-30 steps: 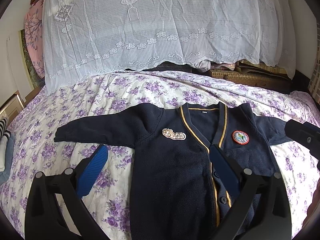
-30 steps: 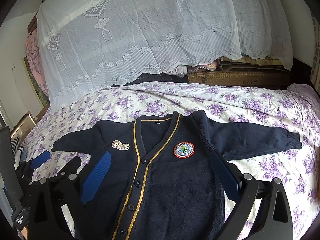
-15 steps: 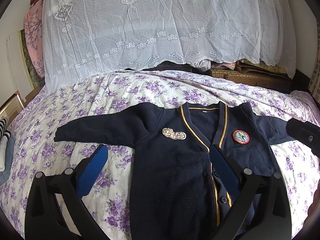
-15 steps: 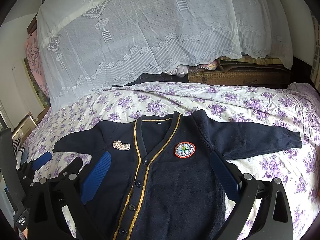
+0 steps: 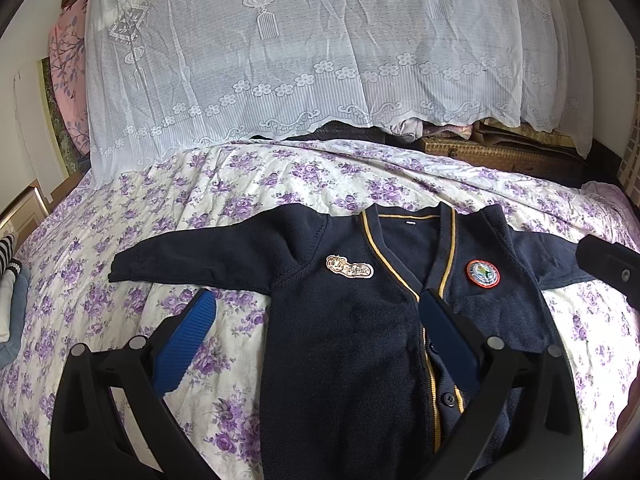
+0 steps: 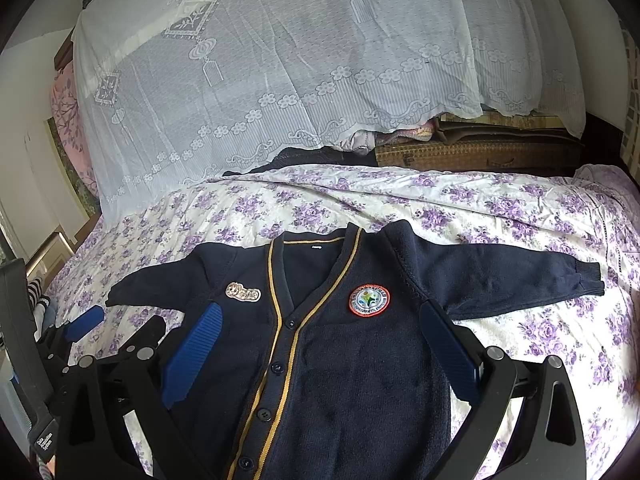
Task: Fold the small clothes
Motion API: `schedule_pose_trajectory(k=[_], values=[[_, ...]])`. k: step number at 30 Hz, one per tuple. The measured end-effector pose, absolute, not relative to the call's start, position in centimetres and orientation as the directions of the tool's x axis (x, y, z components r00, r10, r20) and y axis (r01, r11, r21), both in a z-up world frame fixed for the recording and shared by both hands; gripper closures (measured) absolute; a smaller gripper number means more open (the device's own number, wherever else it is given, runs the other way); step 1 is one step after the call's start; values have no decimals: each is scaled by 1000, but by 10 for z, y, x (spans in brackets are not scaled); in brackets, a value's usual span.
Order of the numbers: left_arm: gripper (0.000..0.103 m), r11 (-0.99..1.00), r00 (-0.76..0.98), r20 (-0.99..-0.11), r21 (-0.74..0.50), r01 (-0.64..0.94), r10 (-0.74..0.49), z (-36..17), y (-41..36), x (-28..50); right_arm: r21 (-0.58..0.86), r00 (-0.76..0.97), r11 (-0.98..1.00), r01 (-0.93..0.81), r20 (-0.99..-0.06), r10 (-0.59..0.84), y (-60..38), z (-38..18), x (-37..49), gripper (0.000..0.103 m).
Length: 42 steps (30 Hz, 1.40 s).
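Right wrist view alone shows cardigan (image 6: 340,360) right cuff; left claw (image 5: 316,300), right claw (image 6: 320,312) both spread, empty.

- On the cardigan (image 6: 340,360) under my tongs, the round badge (image 6: 369,299) carries ring lettering too small to read.
- The name patch (image 5: 349,269) shows characters I can't make out.

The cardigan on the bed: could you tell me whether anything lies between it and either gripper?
Nothing visible does. The cardigan lies flat and uncovered on the bedsheet, sleeves spread. The right gripper and left gripper are both open over it, holding nothing.
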<state>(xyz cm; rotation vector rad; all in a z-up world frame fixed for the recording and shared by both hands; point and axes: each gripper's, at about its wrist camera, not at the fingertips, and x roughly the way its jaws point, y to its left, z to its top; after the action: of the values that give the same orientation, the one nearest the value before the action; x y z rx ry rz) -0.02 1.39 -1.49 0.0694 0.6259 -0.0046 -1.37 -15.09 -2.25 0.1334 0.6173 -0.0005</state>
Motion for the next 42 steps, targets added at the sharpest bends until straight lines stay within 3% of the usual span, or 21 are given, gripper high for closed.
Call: schedule_pose_trajectory(k=[36,42], values=[[4,998,807,-590,66,22,21,-16,15,0,134,818,990,45,-573,41,-155,-22,-14,3],[4,996,788,-614,89,6,50,-33,30,9,201,847,979,24,-524,87,-175,-28,-6,3]])
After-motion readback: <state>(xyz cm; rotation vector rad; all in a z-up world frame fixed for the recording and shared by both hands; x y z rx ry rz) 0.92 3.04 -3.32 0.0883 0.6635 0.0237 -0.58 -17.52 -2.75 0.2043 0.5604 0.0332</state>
